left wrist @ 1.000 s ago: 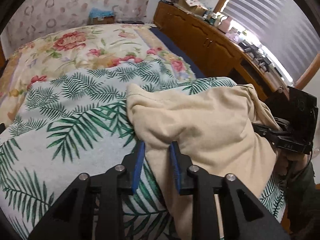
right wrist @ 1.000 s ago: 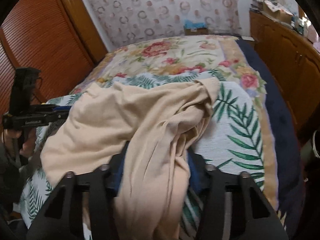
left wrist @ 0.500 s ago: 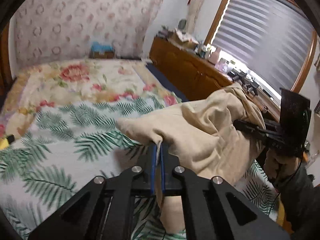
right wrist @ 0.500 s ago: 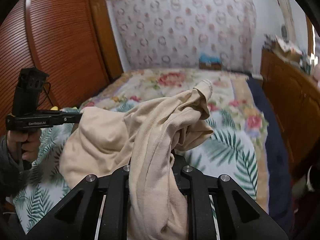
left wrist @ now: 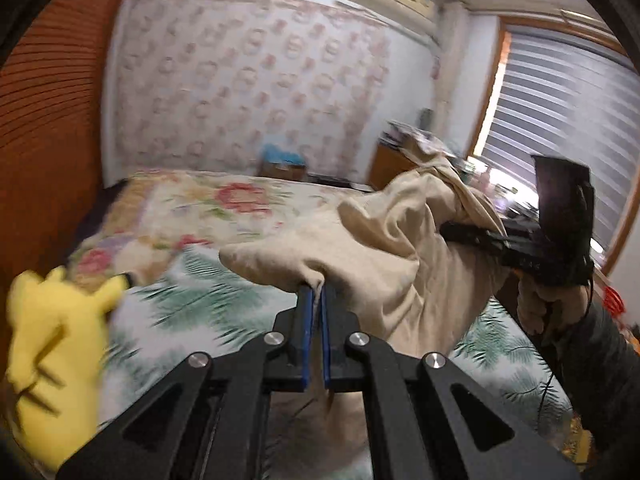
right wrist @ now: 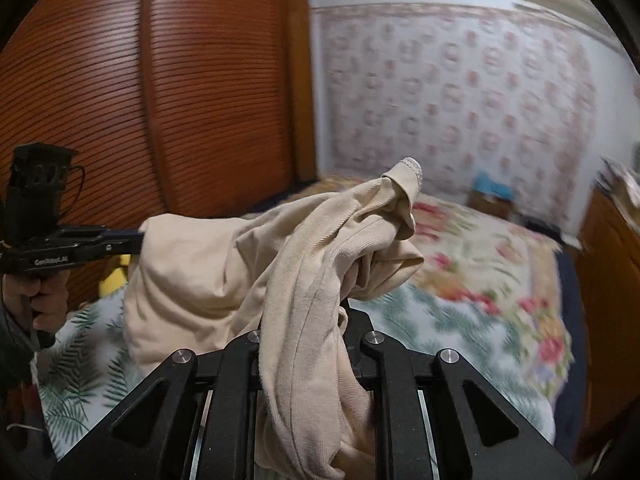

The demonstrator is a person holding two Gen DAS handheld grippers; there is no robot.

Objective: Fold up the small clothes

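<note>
A beige garment (left wrist: 384, 248) hangs in the air above the bed, held between both grippers. My left gripper (left wrist: 314, 294) is shut on one edge of it, its blue pads pinching the cloth. My right gripper (right wrist: 316, 312) is shut on another part of the beige garment (right wrist: 224, 264); cloth drapes over its fingers and hides the tips. The right gripper also shows in the left wrist view (left wrist: 472, 236), and the left gripper in the right wrist view (right wrist: 134, 236). A lace-trimmed cuff (right wrist: 410, 172) sticks up.
The bed (left wrist: 192, 312) has a palm-leaf cover near me and a floral quilt (right wrist: 480, 264) farther back. A yellow plush toy (left wrist: 52, 352) lies at the left edge. A wooden louvred wardrobe (right wrist: 160, 100) stands left; a wooden dresser (left wrist: 394, 160) and window blinds (left wrist: 560, 128) right.
Both grippers closed on the garment and lifted it off the bed. Both views now tilt up toward the walls, and the plush toy has come into view.
</note>
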